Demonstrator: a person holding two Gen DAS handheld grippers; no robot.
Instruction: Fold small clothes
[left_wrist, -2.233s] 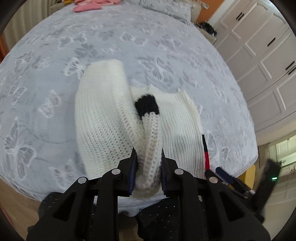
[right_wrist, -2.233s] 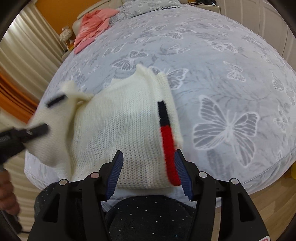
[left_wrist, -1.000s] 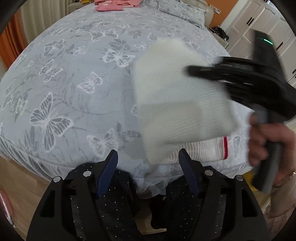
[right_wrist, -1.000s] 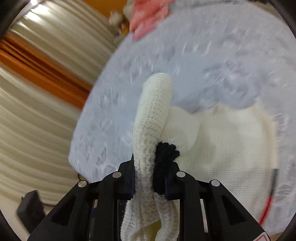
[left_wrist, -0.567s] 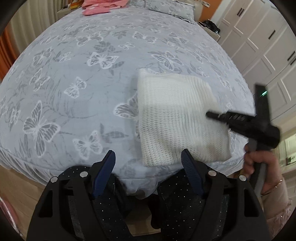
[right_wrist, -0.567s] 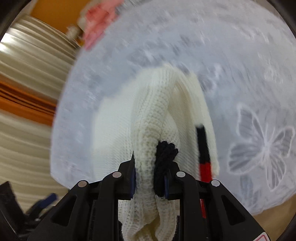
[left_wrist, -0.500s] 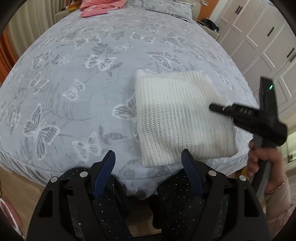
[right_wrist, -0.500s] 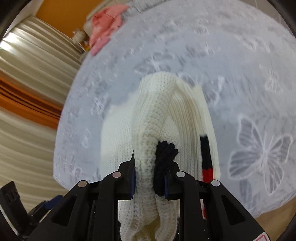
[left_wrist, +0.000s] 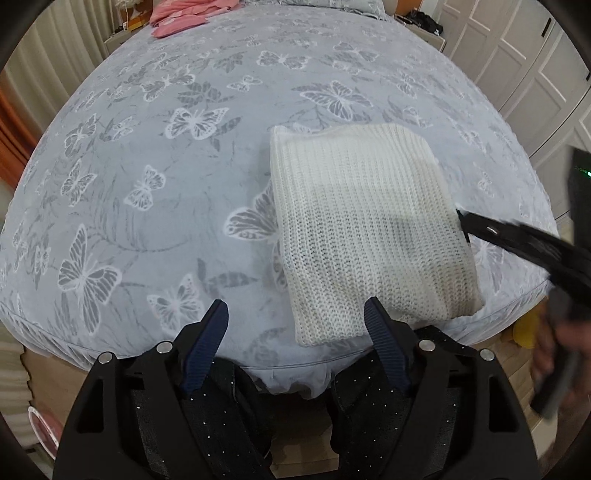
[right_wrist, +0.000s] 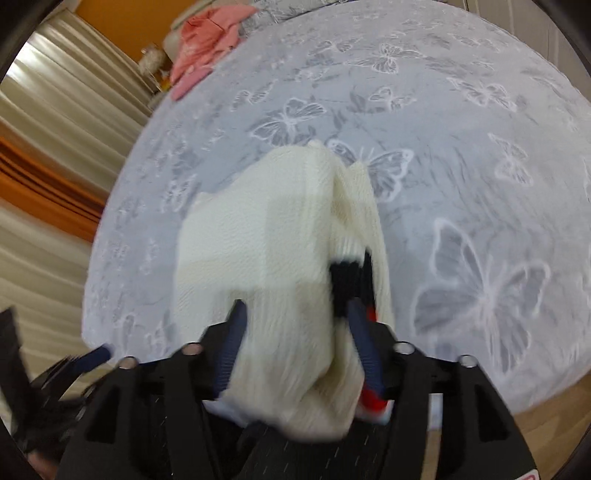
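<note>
A white knit sweater (left_wrist: 369, 229) lies folded in a rectangle on the butterfly-print bed (left_wrist: 147, 184), near its front right edge. My left gripper (left_wrist: 295, 314) is open and empty, hovering over the bed's front edge just left of the sweater. In the right wrist view the sweater (right_wrist: 288, 258), with black and red trim, still bunches between the fingers of my right gripper (right_wrist: 295, 325). Its jaws are opening and the pads stand off the blurred knit. The right gripper (left_wrist: 517, 240) also shows at the sweater's right edge, held by a hand.
Pink clothes (left_wrist: 184, 14) lie at the far end of the bed, and show as pink clothes (right_wrist: 207, 48) in the right wrist view. White wardrobe doors (left_wrist: 535, 74) stand to the right, curtains (right_wrist: 55, 147) to the left. Wooden floor runs below the bed's front edge.
The right gripper carried the sweater's edge over and down, then spread its jaws from a tight pinch on the knit. The sweater now lies flat and folded. The left gripper shifted sideways, staying open.
</note>
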